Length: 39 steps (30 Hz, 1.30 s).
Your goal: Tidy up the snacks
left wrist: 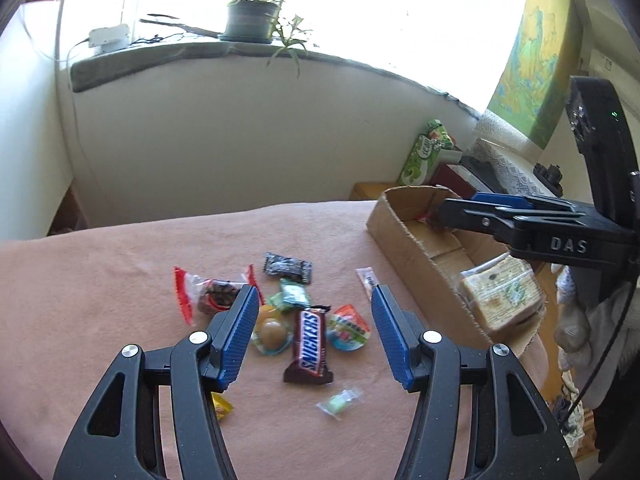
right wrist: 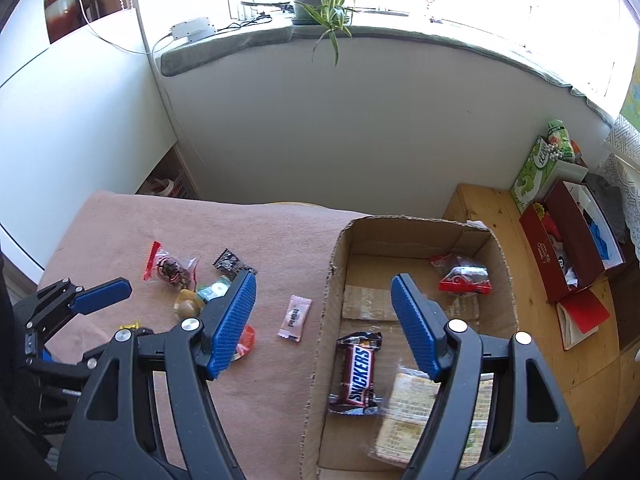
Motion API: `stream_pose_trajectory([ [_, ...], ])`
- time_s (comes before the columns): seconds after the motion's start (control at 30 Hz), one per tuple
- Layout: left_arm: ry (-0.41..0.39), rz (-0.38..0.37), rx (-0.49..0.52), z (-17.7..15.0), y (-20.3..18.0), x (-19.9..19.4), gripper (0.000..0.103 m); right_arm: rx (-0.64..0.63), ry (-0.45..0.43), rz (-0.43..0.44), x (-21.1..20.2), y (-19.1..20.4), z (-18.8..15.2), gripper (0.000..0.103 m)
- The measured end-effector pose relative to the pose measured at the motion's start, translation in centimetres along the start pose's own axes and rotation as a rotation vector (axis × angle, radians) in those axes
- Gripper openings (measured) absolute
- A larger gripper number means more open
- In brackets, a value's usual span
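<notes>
Brown Snickers bar (left wrist: 310, 346), pink cloth (left wrist: 120, 300), blue ribbed pads (left wrist: 236, 340), perhaps orange sweet (right wrist: 245, 340)

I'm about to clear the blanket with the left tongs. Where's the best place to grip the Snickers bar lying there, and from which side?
Probably across the middle of the Snickers bar, coming down from above. It lies flat on the blanket, its length running away from the left tongs, so the open jaws already straddle its narrow width. Avoid the crimped ends; they're thin and floppy.

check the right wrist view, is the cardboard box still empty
No, the cardboard box already holds a Snickers bar, a red-ended packet and a clear-wrapped pack.
</notes>
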State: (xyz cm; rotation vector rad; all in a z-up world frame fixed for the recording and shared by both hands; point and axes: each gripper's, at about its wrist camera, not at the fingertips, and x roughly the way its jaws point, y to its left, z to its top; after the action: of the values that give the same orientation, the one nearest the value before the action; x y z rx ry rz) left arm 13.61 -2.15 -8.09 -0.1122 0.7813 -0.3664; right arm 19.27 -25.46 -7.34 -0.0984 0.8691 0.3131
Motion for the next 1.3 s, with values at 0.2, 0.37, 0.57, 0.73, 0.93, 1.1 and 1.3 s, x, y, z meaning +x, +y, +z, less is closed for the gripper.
stream_pose_trajectory([
  [0.2, 0.017, 0.047, -0.114, -0.3, 5.7, 0.0, 0.058, -0.019, 0.032, 0.082, 1.3, 4.8, -1.2, 0.073],
  [0.37, 0.036, 0.032, -0.195, -0.2, 8.4, 0.9, 0.058, -0.024, 0.092, 0.123, 3.7, 8.0, -2.9, 0.073],
  [0.57, 0.076, 0.013, -0.218, 0.2, 8.8, 3.4, 0.059, 0.014, 0.173, 0.133, 7.4, 9.1, -4.8, 0.073],
  [0.73, 0.122, 0.000, -0.233, 0.1, 8.8, 5.4, 0.059, 0.034, 0.207, 0.121, 9.3, 9.1, -5.6, 0.073],
  [0.93, 0.157, -0.017, -0.262, 0.1, 8.6, 7.3, 0.059, 0.032, 0.209, 0.098, 10.3, 9.0, -5.7, 0.073],
  [1.1, 0.169, -0.006, -0.260, -0.2, 8.4, 8.0, 0.059, -0.016, 0.201, 0.072, 10.6, 10.3, -5.3, 0.059],
  [1.3, 0.162, -0.015, -0.288, -0.3, 8.7, 8.6, 0.047, -0.067, 0.210, 0.039, 11.2, 11.6, -5.4, 0.057],
])
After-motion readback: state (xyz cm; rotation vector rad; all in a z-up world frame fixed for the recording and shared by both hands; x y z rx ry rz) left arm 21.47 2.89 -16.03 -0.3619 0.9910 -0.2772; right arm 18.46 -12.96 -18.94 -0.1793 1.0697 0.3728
